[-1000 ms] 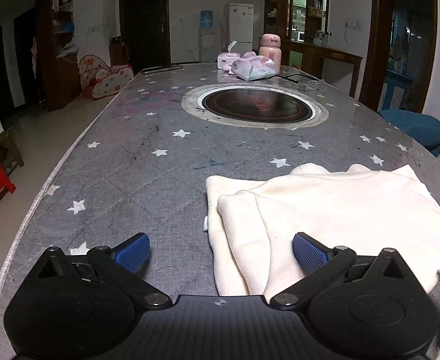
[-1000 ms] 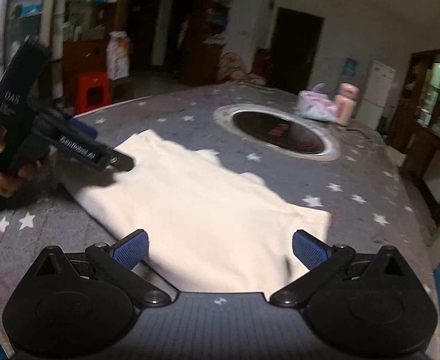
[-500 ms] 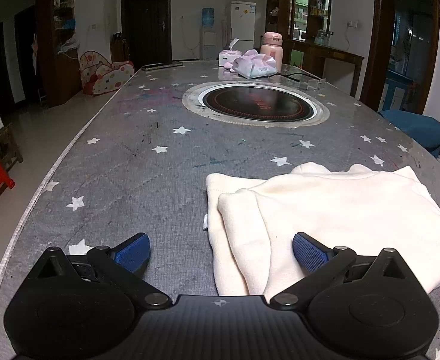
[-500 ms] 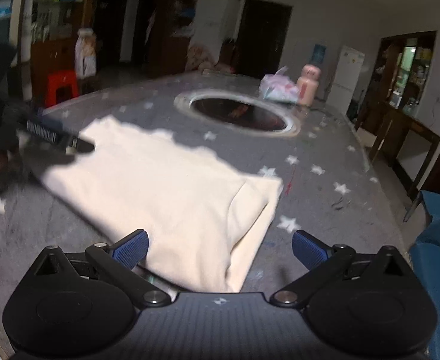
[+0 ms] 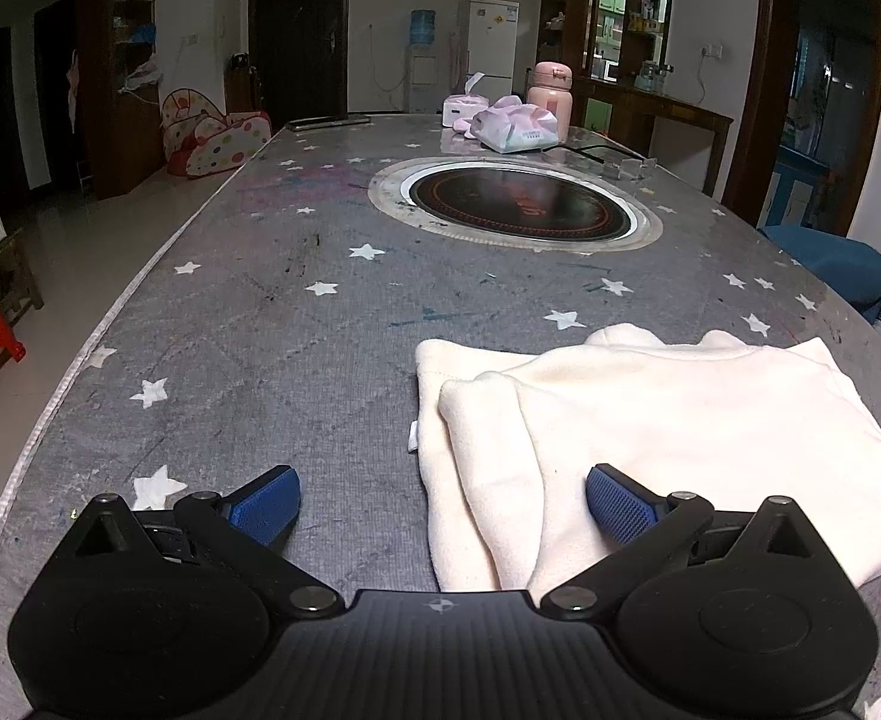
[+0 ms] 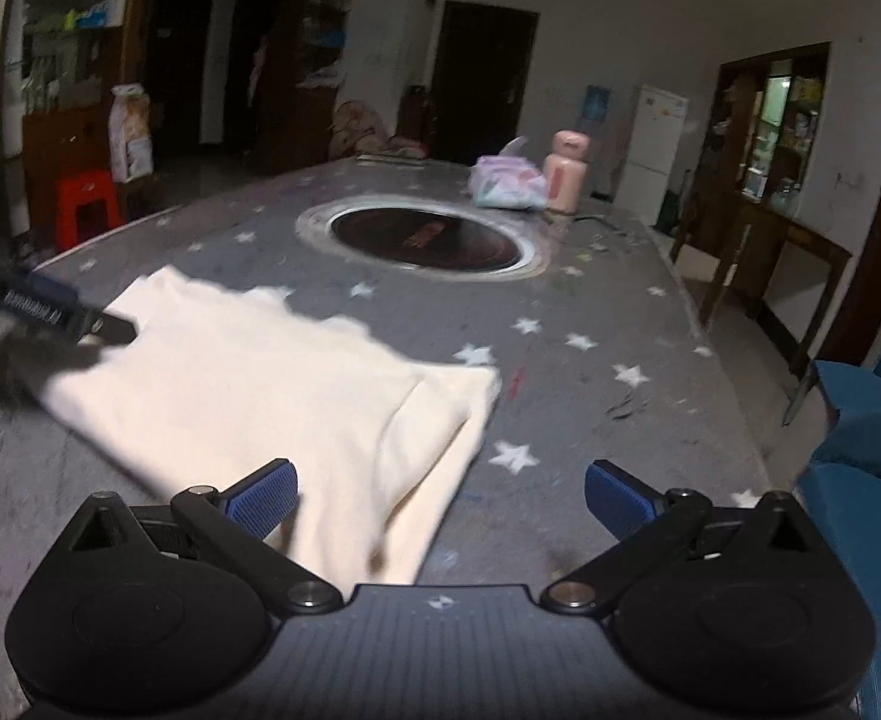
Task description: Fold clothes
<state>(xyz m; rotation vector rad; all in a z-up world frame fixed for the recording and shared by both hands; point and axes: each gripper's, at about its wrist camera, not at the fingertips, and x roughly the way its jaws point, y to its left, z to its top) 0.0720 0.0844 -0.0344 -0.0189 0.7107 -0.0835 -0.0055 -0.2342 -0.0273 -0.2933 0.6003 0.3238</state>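
Both grippers spread wide, nothing between their pads

The left gripper [image 5: 443, 504] fills the bottom of its own view, jaws wide apart, blue pads [image 5: 263, 504] at lower left and lower right; in the right wrist view it shows again as a dark blurred shape at the left edge [image 6: 62, 321]. The right gripper [image 6: 440, 501] sits along the bottom of its frame, jaws equally parted, blue pads [image 6: 617, 501] bare
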